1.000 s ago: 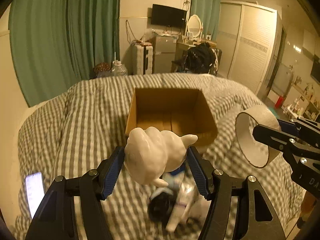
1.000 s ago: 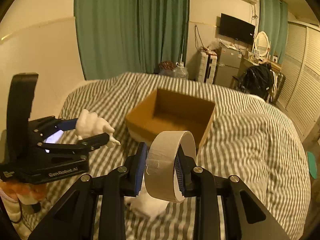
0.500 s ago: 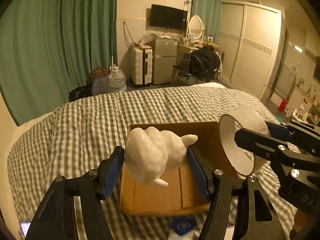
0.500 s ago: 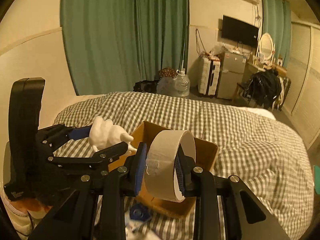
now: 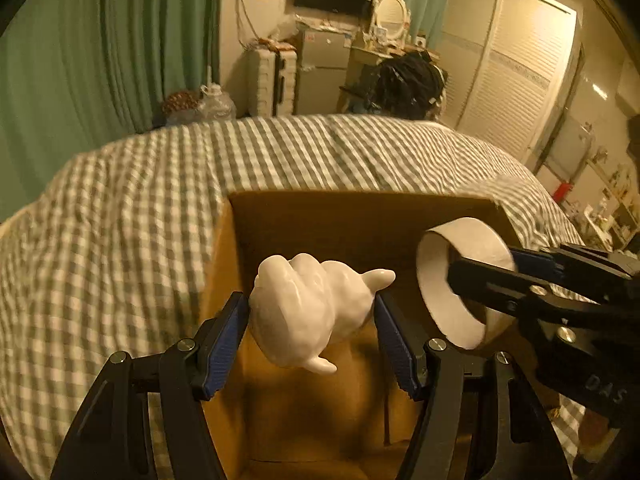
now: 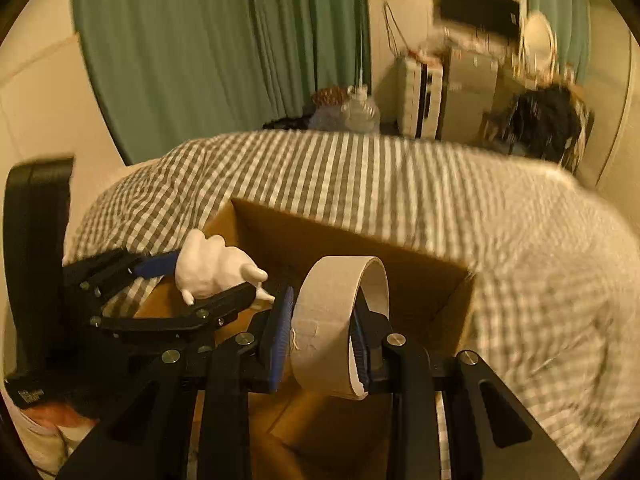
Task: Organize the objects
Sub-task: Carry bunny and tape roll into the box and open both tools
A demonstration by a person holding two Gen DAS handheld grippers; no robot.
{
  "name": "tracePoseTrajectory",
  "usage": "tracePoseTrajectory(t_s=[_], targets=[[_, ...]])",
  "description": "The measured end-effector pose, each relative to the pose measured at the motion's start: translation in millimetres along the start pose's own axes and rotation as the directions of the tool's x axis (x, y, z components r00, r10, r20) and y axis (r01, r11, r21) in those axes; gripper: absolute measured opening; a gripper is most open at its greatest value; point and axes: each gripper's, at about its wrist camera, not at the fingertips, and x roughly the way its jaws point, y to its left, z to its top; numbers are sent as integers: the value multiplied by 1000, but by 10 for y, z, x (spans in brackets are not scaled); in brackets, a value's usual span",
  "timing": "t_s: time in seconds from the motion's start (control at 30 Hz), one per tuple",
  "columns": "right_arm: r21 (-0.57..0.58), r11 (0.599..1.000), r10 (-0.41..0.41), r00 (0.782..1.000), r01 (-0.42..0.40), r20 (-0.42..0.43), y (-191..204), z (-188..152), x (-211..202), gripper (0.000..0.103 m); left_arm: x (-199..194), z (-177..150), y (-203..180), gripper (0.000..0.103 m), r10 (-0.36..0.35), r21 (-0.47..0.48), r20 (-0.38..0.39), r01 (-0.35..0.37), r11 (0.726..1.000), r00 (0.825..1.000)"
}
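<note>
A: White figurine [image 5: 310, 314], where is it?
B: Pinched between the blue pads of the left hand-held gripper [image 5: 312, 330], hanging over the near-left corner of the open cardboard box [image 5: 360, 224], not touching the floor of it. Some kind of animal shape, glossy; can't tell more.
A: And the tape?
B: Tape roll [image 6: 340, 324] is clamped edge-on in the right hand-held gripper [image 6: 322, 332], one finger on each flat side. It hangs over the box's near-right part, just beside the figurine, apart from it.
A: Box location?
B: Sits on the bed [image 5: 120, 220], checked cover, roughly mid-bed. Interior looks bare as far as I can see; the near part is hidden behind the grippers.
A: Step?
B: I'd call it the drop-off, both items carried over the opening, neither let go.
A: Next?
B: Probably lower each a little into the box and open the jaws. The two grippers are close, so release one at a time. The figurine looks brittle; set it down low rather than dropping it.
</note>
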Motion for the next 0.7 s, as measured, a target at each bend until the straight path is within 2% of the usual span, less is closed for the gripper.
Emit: tracePoseTrajectory(t_s=[0.17,0.2,0.23,0.3,0.37,0.53,0.7], targets=[[-10,998,-56,998,56,-25,-5,-96,53,30,-5,-49,-60,69,7,33,-7,-7,999,1000],[-4,999,-52,998,52,-19,-11,-98,20,39,-33,-53,-70,74,-2,32,-7,2,999,1000],[1,999,-50,999,50,-13,-14,-94,-19,56,-71,-47,-69,78,-8,28,-3,8,1000,1000],[10,997,-74,997,74,11,-3,-81,-132,69,-159,-39,-55,93,11,13,17,-11,1000,1000],[22,995,-96,994,95,43,-2,-67,-255,69,-267,-48,-68,96,28,3,25,-29,1000,999],[51,993,-108,990,104,89,40,-41,-636,78,-635,-93,-82,96,45,1,31,-45,999,998],[17,993,-120,985,119,122,238,-26,-1093,78,-1084,-142,-91,96,82,6,73,-83,997,994]])
